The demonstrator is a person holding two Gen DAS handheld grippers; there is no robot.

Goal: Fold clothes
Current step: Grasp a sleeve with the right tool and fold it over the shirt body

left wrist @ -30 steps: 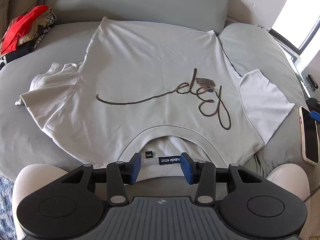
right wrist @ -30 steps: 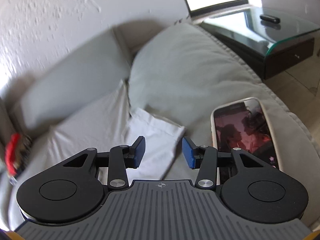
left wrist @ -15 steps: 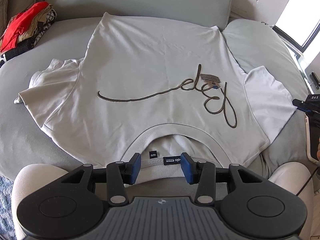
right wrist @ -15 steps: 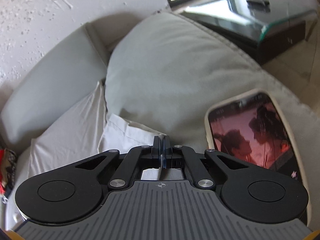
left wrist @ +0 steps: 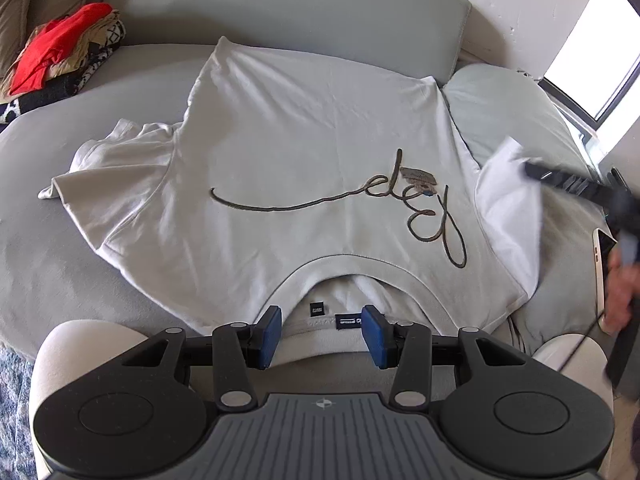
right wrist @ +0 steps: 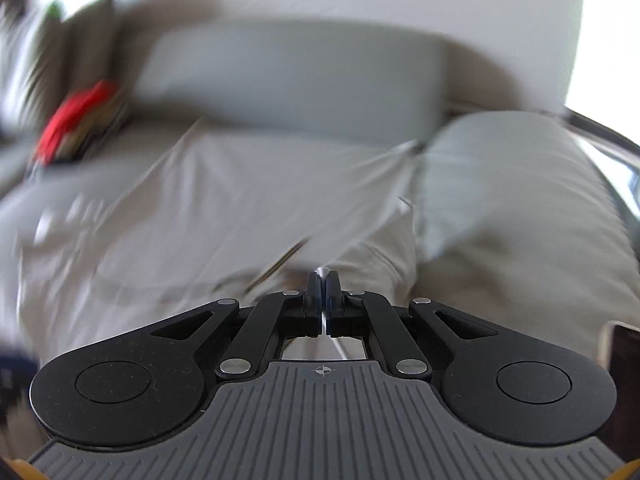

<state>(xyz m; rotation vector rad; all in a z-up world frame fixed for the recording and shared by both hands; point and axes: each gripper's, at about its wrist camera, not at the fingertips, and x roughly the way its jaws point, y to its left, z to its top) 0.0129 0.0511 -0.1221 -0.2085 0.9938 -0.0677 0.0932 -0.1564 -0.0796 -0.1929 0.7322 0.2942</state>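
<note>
grey sofa cushions [left wrist: 100, 240] filled both views, with a pale rough wall behind and a bright window at the far right. spread flat on the seat lay a white t-shirt [left wrist: 304, 152], front up, its collar nearest the left camera and its hem reaching the backrest. a dark looping script ran across its chest. the shirt's left-side sleeve [left wrist: 108, 168] lay rumpled and partly bunched on the cushion. the other sleeve [left wrist: 508, 208] was lifted at its outer edge, where the right gripper [left wrist: 532, 170], blurred in the left wrist view, met it.

the left gripper [left wrist: 320, 336] hung just above the collar with its blue pads standing partly apart; the neck labels showed between them, and the pads did not press on the cloth.

in the right wrist view the right gripper [right wrist: 322, 286] had its pads drawn together on a thin white edge of fabric that ran between them, evidently the sleeve; much of that view was smeared by motion. a hand [left wrist: 622, 292] showed blurred at the right edge of the left view, beside a phone in a pale case [left wrist: 600, 264] lying on the cushion. a heap of clothes [left wrist: 60, 52], red on top, sat at the sofa's far left corner, well apart from the shirt.
</note>
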